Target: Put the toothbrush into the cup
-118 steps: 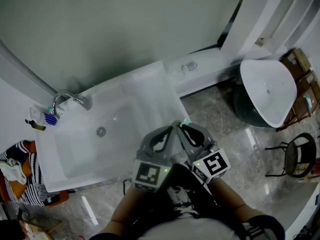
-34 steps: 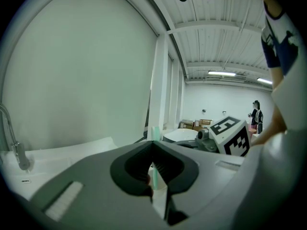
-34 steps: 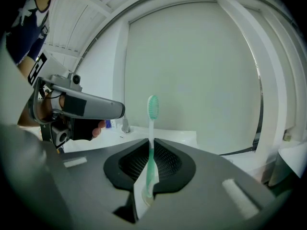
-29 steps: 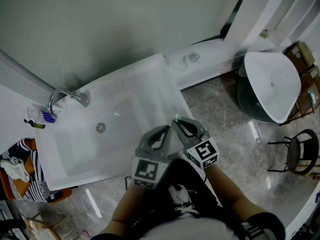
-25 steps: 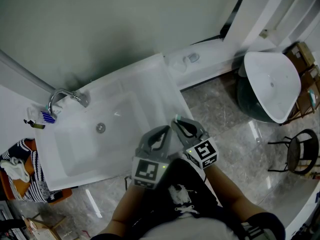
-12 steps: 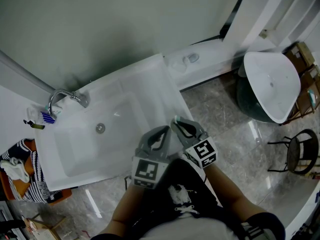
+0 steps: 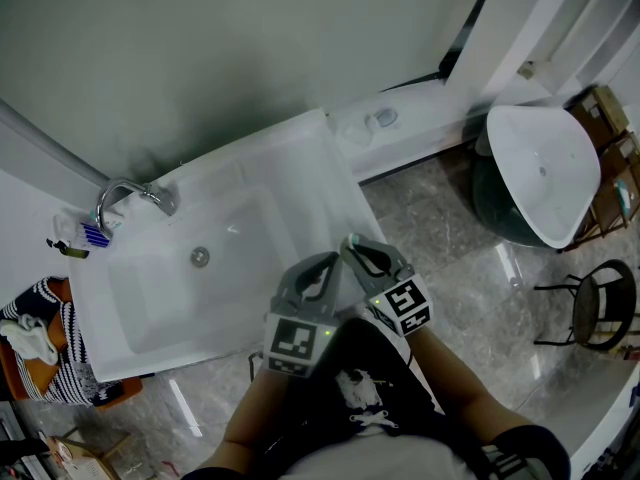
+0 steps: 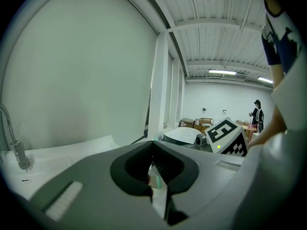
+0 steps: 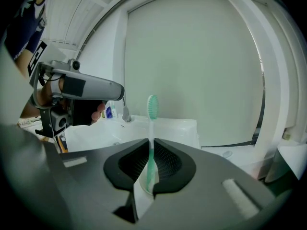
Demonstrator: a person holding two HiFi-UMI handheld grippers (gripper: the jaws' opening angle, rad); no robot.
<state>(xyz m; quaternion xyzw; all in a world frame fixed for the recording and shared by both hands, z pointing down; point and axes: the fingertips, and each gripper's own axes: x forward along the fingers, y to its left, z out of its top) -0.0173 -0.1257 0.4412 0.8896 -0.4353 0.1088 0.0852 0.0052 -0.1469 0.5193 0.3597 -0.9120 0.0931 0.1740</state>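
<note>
- Green bristles mark the upper end of the toothbrush (image 9: 152,121). It is clamped by the handle in the right gripper (image 9: 152,142).
- The long axis of the toothbrush is set upright, with the bristles above the jaws and the handle end below them.
- The left gripper (image 8: 153,143) is seen with its jaws brought together. Nothing can be identified between them.
- Both grippers are held just beside each other over the near right corner of the sink (image 7: 330,163), the left one on the basin side.
- No cup can be identified with certainty. Small items (image 7: 95,234) are seen beside the faucet (image 7: 130,193) at the far left corner, too small to be told apart.
- If the cup is among them, travel leftward across the basin is judged necessary. The toothbrush would then be lowered handle-first with its axis vertical.
</note>
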